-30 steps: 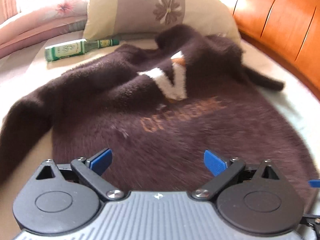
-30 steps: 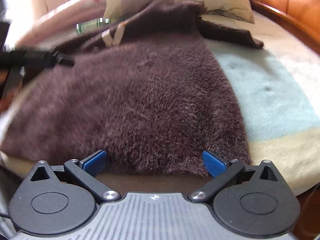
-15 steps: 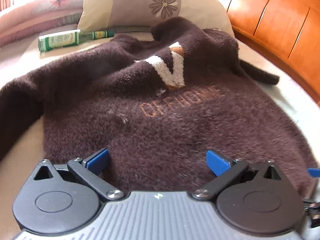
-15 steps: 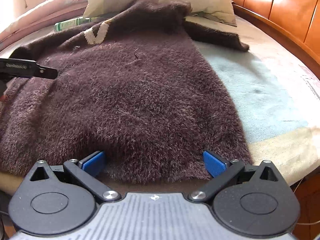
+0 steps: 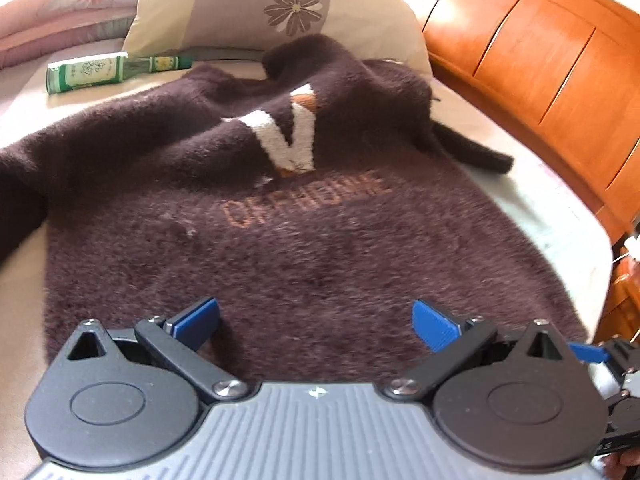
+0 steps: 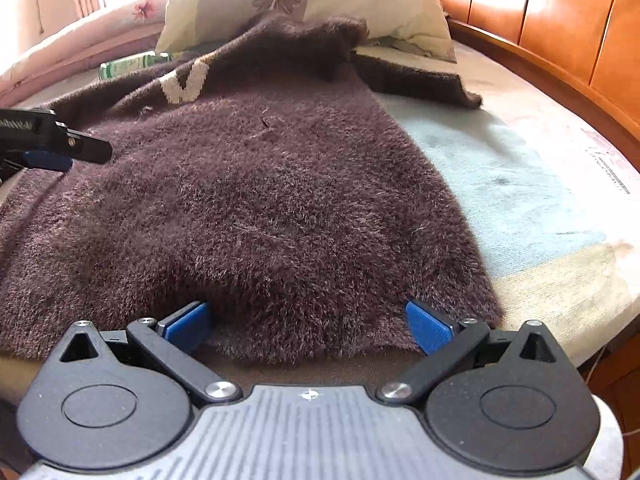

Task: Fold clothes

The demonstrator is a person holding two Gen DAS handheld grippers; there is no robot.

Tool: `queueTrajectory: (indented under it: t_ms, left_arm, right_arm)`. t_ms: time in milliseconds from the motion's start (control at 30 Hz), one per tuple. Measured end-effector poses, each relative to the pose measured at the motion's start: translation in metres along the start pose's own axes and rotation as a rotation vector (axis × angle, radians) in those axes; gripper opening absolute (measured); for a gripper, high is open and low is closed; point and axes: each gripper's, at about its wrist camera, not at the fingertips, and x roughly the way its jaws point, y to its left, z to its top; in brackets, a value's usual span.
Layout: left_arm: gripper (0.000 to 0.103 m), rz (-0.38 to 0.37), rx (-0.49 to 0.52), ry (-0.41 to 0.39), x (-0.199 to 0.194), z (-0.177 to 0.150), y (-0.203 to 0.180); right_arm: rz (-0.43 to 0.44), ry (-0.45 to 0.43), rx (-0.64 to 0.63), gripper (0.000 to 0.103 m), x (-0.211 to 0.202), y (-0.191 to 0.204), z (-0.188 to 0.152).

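A fuzzy dark brown sweater [image 5: 304,248] with a white V and orange lettering lies spread face up on the bed. Its hem is nearest me, its collar lies against the pillow. My left gripper [image 5: 316,320] is open, its blue pads wide apart over the hem's left part. My right gripper [image 6: 308,320] is open too, with the hem's right corner [image 6: 452,300] lying between its pads. The same sweater [image 6: 256,200] fills the right wrist view. One sleeve [image 5: 472,148] trails right, the other sleeve [image 5: 20,200] runs off left. The left gripper's side [image 6: 52,148] shows at that view's left edge.
A green glass bottle [image 5: 104,72] lies on the bed left of the collar. A floral pillow [image 5: 276,4] and a pink quilt [image 5: 60,4] sit at the head. An orange wooden bed frame [image 5: 540,76] curves along the right. Pale bedsheet [image 6: 520,184] shows right of the sweater.
Both grippers stay open at the hem. The views have shifted slightly; the sweater lies as it did.
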Motion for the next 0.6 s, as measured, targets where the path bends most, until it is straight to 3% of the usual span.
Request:
queueTrajectory:
  t_ms: [233,367,500,600]
  left_arm:
    - [0.102,0.011,0.015,0.011,0.006,0.002,-0.003]
    - [0.102,0.017,0.031,0.01,0.008,0.002,-0.001]
    - [0.102,0.031,0.045,0.016,0.016,0.0,0.002]
    - [0.102,0.043,0.068,0.006,0.02,-0.002,0.002]
  right_arm:
    - [0.098,-0.022,-0.093,0.103,-0.019,0.0,0.028]
    - [0.113,-0.073,-0.114,0.103,-0.019,-0.013,0.071]
    - [0.152,-0.112,-0.032,0.103,0.0,-0.039,0.127]
    - [0.094,-0.128,0.008,0.103,0.026,-0.065,0.167]
